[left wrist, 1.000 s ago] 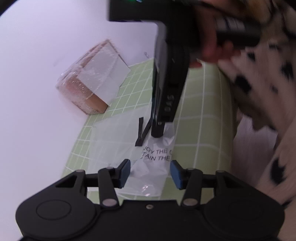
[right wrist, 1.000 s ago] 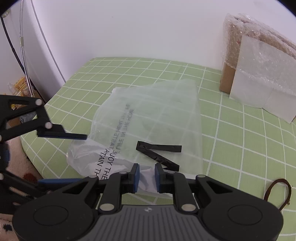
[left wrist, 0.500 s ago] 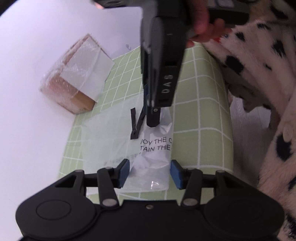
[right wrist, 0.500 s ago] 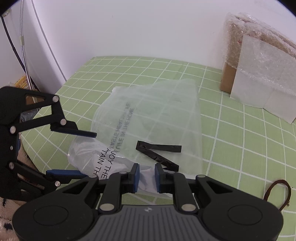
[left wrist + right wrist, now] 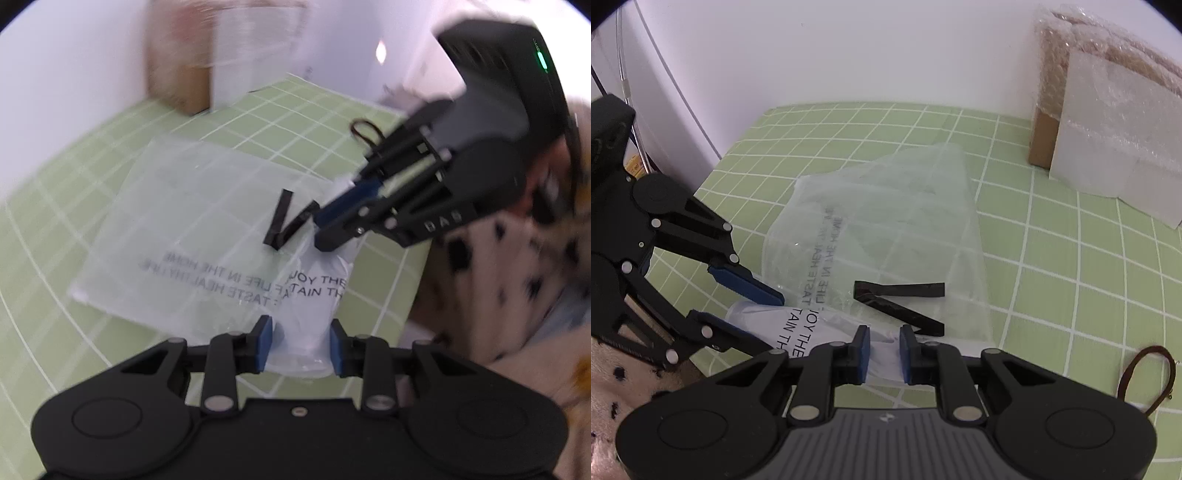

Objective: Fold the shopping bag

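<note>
A clear plastic shopping bag with black lettering and a black handle strip lies on the green grid mat. Its near corner is folded over, showing white with print. My right gripper has its jaws closing, and the pads pinch the bag's near edge. In the left wrist view the right gripper stands beside the handle strip. My left gripper straddles the folded corner with its jaws closing and a gap still showing. From the right wrist view the left gripper comes in from the left.
A bubble-wrapped cardboard box leans on the white wall at the back right. A brown elastic loop lies on the mat near the right gripper. A person's spotted sleeve is at the mat's near edge.
The left gripper rolled and swung in over the bag's folded corner, and its jaws narrowed. The right gripper stayed in place and its jaws narrowed slightly.
</note>
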Demonstrator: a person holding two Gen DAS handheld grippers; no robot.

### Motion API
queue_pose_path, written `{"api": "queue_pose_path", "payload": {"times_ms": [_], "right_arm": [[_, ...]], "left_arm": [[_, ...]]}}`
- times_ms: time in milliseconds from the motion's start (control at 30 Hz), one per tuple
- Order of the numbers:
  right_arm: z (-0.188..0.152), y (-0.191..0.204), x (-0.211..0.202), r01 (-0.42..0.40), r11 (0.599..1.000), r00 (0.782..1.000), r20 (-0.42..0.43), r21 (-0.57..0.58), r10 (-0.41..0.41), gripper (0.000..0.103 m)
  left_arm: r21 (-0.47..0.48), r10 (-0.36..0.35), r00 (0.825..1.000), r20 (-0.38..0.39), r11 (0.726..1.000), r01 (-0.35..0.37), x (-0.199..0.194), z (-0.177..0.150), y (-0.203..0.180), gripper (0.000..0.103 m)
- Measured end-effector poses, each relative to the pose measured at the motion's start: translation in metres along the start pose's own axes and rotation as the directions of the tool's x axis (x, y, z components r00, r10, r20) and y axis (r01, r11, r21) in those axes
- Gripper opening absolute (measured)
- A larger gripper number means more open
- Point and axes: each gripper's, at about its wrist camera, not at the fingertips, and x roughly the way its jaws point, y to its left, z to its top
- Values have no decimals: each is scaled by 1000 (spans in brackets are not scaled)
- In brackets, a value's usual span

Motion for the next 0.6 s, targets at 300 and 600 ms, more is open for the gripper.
{"api": "queue_pose_path", "payload": {"times_ms": [300,600], "right_arm": [[3,-9,2,-22,992,996,-87,126,34,2],[3,-9,5,-3,993,996,-87,119,13,0]], "left_arm": [[24,-40,999,-31,999,41,1,-1,-7,33],[-106,-57,998,35,993,61,-5,-8,-3,35]]}}
